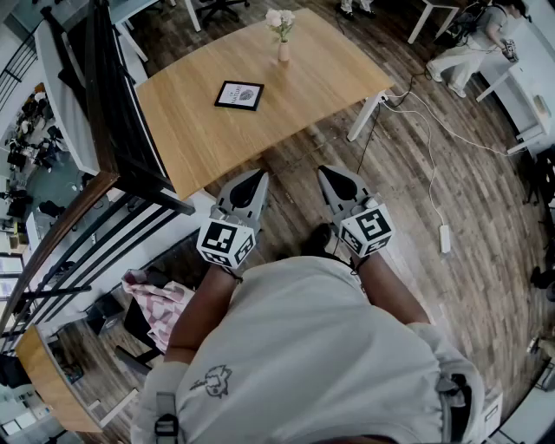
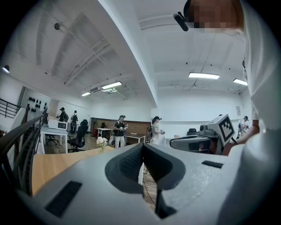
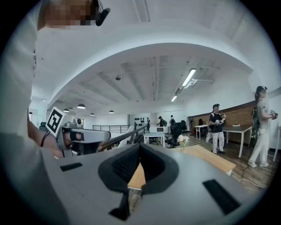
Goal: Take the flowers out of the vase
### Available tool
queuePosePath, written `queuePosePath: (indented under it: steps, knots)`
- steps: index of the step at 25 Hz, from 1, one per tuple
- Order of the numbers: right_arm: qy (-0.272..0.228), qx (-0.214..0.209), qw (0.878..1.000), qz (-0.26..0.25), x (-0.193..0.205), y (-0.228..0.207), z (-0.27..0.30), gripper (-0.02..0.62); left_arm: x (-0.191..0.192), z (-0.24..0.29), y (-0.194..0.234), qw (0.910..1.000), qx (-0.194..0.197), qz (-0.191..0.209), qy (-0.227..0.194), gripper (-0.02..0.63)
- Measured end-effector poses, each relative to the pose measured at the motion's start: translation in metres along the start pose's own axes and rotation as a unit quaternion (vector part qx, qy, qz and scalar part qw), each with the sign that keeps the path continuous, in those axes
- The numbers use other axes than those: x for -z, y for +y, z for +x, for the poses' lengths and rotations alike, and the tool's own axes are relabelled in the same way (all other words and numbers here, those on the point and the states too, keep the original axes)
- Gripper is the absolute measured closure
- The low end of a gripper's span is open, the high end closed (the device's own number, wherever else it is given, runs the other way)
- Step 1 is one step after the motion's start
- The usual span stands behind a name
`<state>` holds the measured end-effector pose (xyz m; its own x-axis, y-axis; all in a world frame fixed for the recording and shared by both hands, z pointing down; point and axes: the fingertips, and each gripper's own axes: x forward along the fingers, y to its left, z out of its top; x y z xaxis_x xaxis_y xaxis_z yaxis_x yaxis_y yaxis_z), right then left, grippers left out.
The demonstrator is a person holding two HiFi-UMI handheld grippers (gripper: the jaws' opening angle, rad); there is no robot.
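Risks from here:
- vase [image 1: 284,50] looks slim and light. Pull the stems at an angle, or with no second gripper steadying it, and it prob. tips or lifts along with the flowers [image 1: 279,19].
- pinch too high and the blooms get crushed. Aim for the stems just above the vase mouth.
- both grippers are clenched, so they must open before reaching or they just knock the vase.
- cable [image 1: 431,165] on the floor, ahead and to the right of the right gripper: trip hazard on approach.

Pose: left gripper [image 1: 253,180] and right gripper [image 1: 329,176] held level, side by side, close to the person's torso, tips forward. Both jaw pairs together, nothing between them.

Flowers not yet taken out. They sit in the vase on the tabletop [image 1: 295,95], well ahead of both grippers, approx. between their lines. Framed card [image 1: 239,95] lies nearer, ahead of the left gripper.
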<state>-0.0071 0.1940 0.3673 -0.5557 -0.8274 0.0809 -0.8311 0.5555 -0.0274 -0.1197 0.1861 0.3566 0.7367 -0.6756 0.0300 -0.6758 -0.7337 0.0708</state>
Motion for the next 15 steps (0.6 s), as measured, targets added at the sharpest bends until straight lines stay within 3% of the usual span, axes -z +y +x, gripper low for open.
queuePosePath:
  steps: [15]
  knots:
    - [0.002,0.002,1.000,0.017,0.007,-0.046,0.006,0.591,0.010,0.046,0.004,0.9999,-0.001,-0.012,0.009,0.601]
